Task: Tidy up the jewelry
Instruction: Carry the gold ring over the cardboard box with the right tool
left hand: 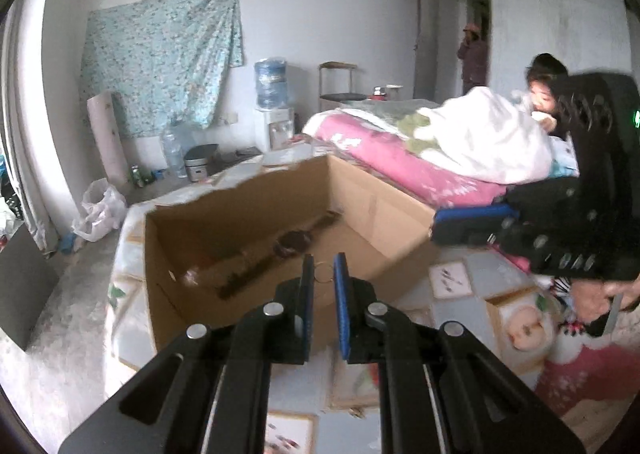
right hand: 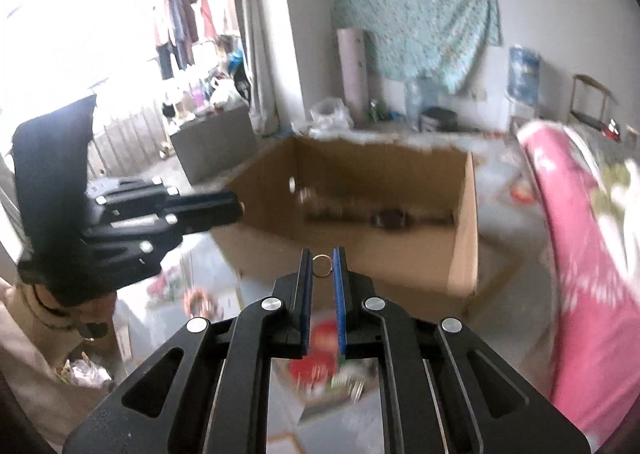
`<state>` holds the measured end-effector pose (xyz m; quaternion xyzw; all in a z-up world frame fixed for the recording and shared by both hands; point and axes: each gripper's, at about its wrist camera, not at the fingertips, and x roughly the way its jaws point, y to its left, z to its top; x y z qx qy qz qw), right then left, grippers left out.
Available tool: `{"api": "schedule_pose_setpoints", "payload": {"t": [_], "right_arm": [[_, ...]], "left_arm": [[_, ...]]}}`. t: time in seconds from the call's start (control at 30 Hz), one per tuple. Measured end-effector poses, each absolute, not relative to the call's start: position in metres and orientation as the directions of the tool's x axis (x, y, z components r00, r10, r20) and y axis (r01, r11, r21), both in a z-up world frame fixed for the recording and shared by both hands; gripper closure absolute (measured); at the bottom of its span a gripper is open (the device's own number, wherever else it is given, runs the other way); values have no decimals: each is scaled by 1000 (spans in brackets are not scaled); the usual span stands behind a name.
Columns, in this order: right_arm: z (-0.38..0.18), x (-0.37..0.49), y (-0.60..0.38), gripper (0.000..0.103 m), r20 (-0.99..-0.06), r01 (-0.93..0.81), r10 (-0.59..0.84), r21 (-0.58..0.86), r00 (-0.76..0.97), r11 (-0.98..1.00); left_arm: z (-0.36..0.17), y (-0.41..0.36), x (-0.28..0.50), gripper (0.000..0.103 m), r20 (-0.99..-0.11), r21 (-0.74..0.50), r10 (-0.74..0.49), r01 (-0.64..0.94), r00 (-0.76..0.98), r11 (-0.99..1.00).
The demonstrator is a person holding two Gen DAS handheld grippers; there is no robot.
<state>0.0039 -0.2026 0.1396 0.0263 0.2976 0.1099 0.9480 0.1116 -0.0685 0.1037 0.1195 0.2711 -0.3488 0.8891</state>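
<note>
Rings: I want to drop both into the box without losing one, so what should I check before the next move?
1. Left ring gripped between the left gripper jaws: ok.
2. Right ring gripped between the right gripper jaws: ok.
3. Box open on top: ok.
4. Bare floor in the box beside the watch: ok.
5. Each gripper's jaws over the opening, past the rim: cannot tell.
6. Right wrist view sharp enough to aim: not ok, blurred.
</note>
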Motion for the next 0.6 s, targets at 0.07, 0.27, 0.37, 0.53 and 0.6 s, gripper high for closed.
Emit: {"api": "schedule_pose_setpoints", "payload": {"t": [0.07,0.27,0.37,0.53,0.6], "right_arm": [[145,30,-208,95,-578,-225,274,156,768,962],[115,125,-206,95,-748,-237,365,278,555,931],[88,164,-201,95,-823,-186,364,313,437,931],[55,196,-198,94,-869,-121,378,358,318,926],[49,198,-202,91,-869,-102,390,377,306,920]], "left_arm": [[102,-67,140,93,-610,-17,-543,675,577,737],[70,-68,220,93,-778,-122,-453,602,436,789],[57,-75,237,93,-823,-103,-404,595,400,797],[38,-87,253,93,-878,-60,-323,589,353,806],[34,-90,255,93,-884,-39,-301,584,358,811]]}}
